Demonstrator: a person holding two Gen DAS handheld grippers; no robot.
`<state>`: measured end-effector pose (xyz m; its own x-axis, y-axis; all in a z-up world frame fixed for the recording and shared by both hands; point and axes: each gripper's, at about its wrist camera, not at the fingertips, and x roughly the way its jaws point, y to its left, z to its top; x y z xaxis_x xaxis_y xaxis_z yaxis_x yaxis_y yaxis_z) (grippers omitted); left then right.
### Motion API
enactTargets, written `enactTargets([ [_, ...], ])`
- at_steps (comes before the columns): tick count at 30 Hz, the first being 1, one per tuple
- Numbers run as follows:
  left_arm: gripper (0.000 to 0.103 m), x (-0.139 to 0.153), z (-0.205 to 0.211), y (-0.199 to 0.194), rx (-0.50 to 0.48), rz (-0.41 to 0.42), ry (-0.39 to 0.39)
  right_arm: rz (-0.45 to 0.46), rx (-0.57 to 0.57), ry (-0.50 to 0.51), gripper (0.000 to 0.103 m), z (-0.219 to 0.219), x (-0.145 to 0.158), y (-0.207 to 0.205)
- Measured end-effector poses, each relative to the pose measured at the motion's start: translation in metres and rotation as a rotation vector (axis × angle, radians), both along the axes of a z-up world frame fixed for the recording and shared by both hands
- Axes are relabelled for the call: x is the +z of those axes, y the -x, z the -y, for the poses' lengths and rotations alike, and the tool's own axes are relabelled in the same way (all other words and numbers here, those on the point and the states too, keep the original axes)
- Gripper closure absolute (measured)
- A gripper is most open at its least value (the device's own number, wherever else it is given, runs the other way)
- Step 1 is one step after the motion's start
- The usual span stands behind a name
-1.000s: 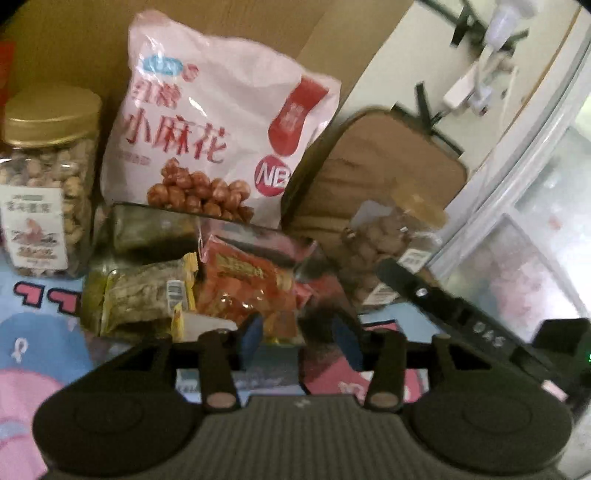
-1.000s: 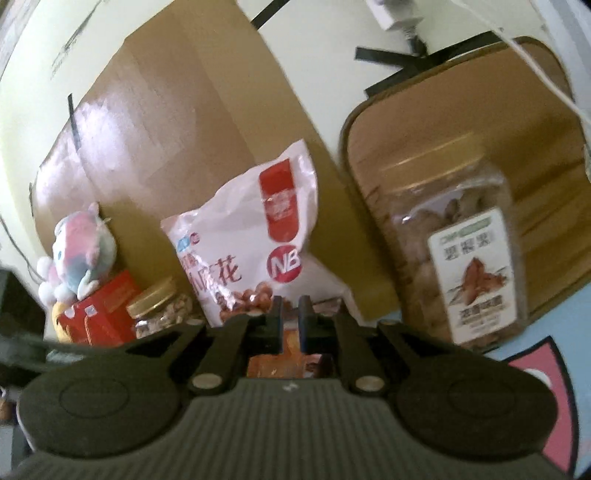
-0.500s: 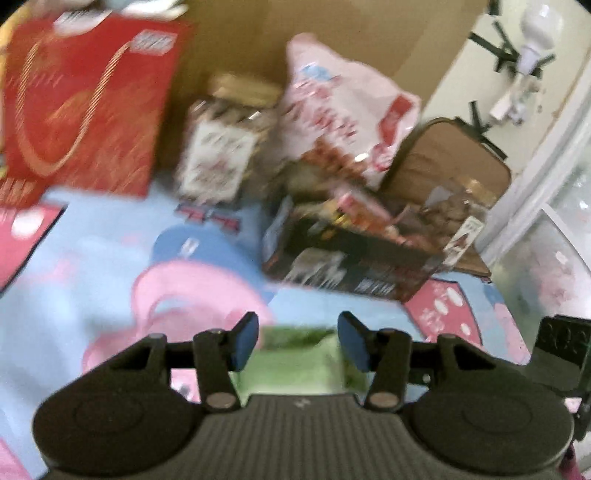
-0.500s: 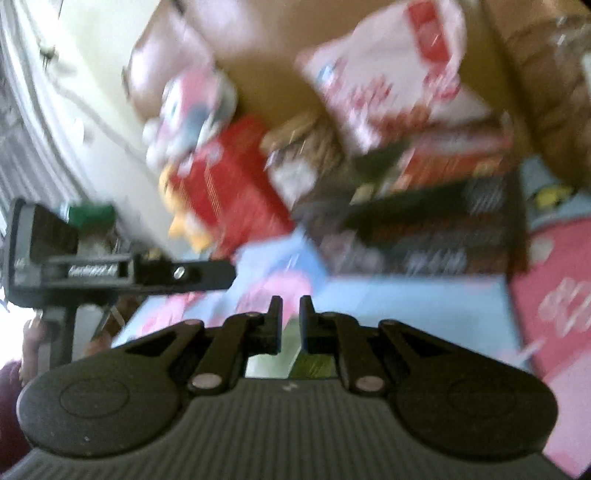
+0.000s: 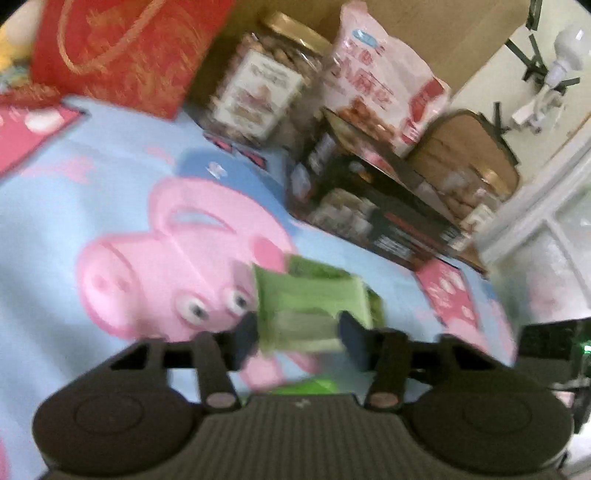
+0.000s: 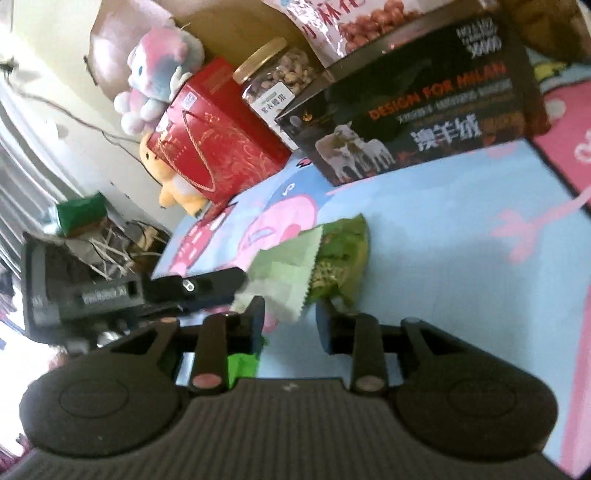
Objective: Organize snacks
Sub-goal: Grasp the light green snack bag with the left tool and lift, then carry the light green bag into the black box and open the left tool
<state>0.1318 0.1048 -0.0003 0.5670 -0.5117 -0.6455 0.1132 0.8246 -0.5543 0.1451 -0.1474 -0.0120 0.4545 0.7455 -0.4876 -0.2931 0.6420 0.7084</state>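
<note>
Green snack packets (image 5: pixel 314 302) lie on the blue cartoon-pig mat (image 5: pixel 92 192). My left gripper (image 5: pixel 299 341) is open, its blue pads either side of the near end of a green packet. In the right wrist view the green packets (image 6: pixel 325 258) lie just ahead of my right gripper (image 6: pixel 290 326), which is open. The left gripper's finger (image 6: pixel 199 284) shows at the packets' left. A black box (image 5: pixel 373 210) with snacks inside stands further back, also in the right wrist view (image 6: pixel 417 122).
Behind the box are a pink bag of twists (image 5: pixel 376 77), a gold-lidded nut jar (image 5: pixel 266 81), a second jar (image 5: pixel 469 195) and a red gift bag (image 5: pixel 122 51). Plush toys (image 6: pixel 155 70) and a cardboard sheet (image 5: pixel 424 26) stand at the back.
Both grippers pulled back from the box and came down toward the mat. The right gripper opened. Green packets now lie between the left fingers.
</note>
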Motion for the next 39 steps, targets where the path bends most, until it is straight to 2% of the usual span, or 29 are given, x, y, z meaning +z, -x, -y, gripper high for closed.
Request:
enactTargets([
  [1, 0.059, 0.002, 0.002, 0.003, 0.003, 0.006, -0.001, 0.011, -0.002, 0.009, 0.089, -0.001, 0.003, 0.003],
  [2, 0.059, 0.006, 0.006, 0.006, -0.007, 0.017, 0.001, 0.043, -0.007, 0.033, 0.09, -0.002, 0.009, 0.008],
  [4, 0.059, 0.013, 0.014, 0.009, -0.04, 0.029, 0.019, 0.129, -0.014, 0.08, 0.091, -0.003, 0.027, 0.02],
  [8, 0.057, 0.027, 0.046, 0.021, -0.169, 0.064, 0.055, 0.339, -0.06, 0.179, 0.092, 0.002, 0.071, 0.052],
  [10, 0.057, 0.029, 0.061, 0.027, -0.222, 0.077, 0.046, 0.403, -0.065, 0.215, 0.092, 0.008, 0.085, 0.065],
  [12, 0.055, 0.028, 0.066, 0.03, -0.23, 0.072, 0.028, 0.451, -0.082, 0.279, 0.092, 0.008, 0.091, 0.072],
  [15, 0.052, 0.023, 0.054, 0.036, -0.214, 0.048, 0.032, 0.405, -0.061, 0.249, 0.092, 0.014, 0.083, 0.069],
  [19, 0.052, 0.025, 0.014, 0.05, -0.127, 0.042, 0.03, 0.332, -0.028, 0.212, 0.091, 0.005, 0.067, 0.059],
  [23, 0.052, 0.035, -0.025, 0.06, -0.033, 0.058, 0.04, 0.33, 0.041, 0.212, 0.089, -0.023, 0.061, 0.055],
  [25, 0.045, 0.039, -0.042, 0.064, 0.027, 0.065, 0.029, 0.334, 0.083, 0.209, 0.089, -0.042, 0.059, 0.051],
  [29, 0.045, 0.043, -0.058, 0.064, 0.083, 0.059, 0.048, 0.299, 0.166, 0.212, 0.087, -0.076, 0.049, 0.034],
  [30, 0.045, 0.044, -0.059, 0.063, 0.085, 0.061, 0.044, 0.295, 0.162, 0.209, 0.087, -0.075, 0.049, 0.033],
  [32, 0.037, 0.042, -0.059, 0.06, 0.089, 0.064, 0.031, 0.302, 0.145, 0.169, 0.083, -0.064, 0.052, 0.036],
  [33, 0.032, 0.041, -0.058, 0.058, 0.093, 0.064, 0.025, 0.305, 0.127, 0.154, 0.078, -0.055, 0.053, 0.038],
  [34, 0.029, 0.04, -0.058, 0.053, 0.097, 0.062, 0.02, 0.303, 0.096, 0.151, 0.069, -0.044, 0.053, 0.041],
  [35, 0.029, 0.038, -0.059, 0.048, 0.102, 0.062, 0.016, 0.294, 0.069, 0.153, 0.065, -0.036, 0.052, 0.044],
  [39, 0.029, 0.027, -0.056, 0.024, 0.109, 0.05, 0.007, 0.194, 0.021, 0.126, 0.065, -0.008, 0.037, 0.049],
])
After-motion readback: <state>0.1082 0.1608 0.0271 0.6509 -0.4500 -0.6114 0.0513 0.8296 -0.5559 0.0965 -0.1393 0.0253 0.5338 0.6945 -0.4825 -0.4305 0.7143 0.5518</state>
